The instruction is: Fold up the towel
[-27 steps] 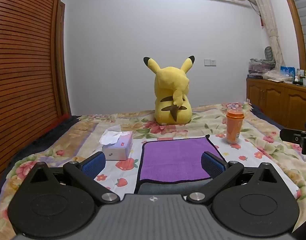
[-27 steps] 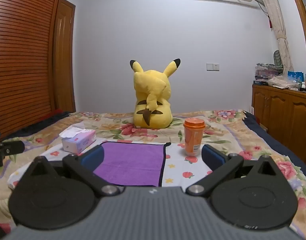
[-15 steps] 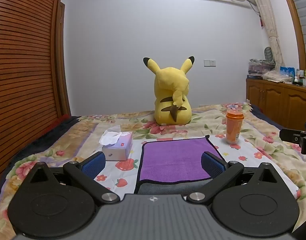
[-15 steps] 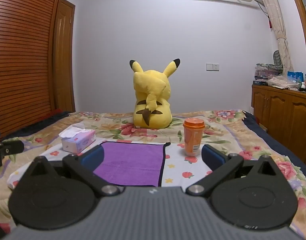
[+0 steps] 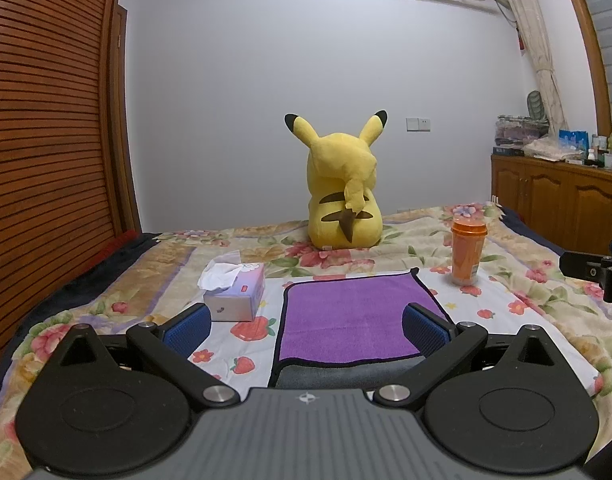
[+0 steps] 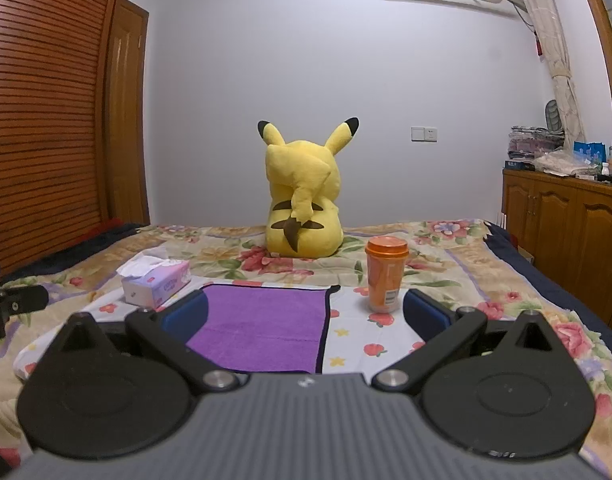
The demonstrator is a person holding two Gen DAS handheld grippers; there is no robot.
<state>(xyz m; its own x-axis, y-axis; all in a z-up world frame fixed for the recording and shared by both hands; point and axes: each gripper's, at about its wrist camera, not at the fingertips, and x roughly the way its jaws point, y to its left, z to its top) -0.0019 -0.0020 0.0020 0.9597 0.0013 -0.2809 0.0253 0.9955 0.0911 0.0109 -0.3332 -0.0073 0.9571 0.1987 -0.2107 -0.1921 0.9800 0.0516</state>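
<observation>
A purple towel (image 5: pixel 353 318) with black trim lies flat on the flowered bedspread, its grey underside showing at the near edge; it also shows in the right wrist view (image 6: pixel 266 326). My left gripper (image 5: pixel 306 328) is open and empty, hovering just in front of the towel's near edge. My right gripper (image 6: pixel 306 314) is open and empty, above the towel's near right part. Neither touches the towel.
A tissue box (image 5: pixel 236 290) sits left of the towel. An orange cup with lid (image 5: pixel 467 252) stands to its right, also in the right wrist view (image 6: pixel 385 274). A yellow plush toy (image 5: pixel 341 196) sits behind. Wooden cabinets (image 6: pixel 565 216) line the right side.
</observation>
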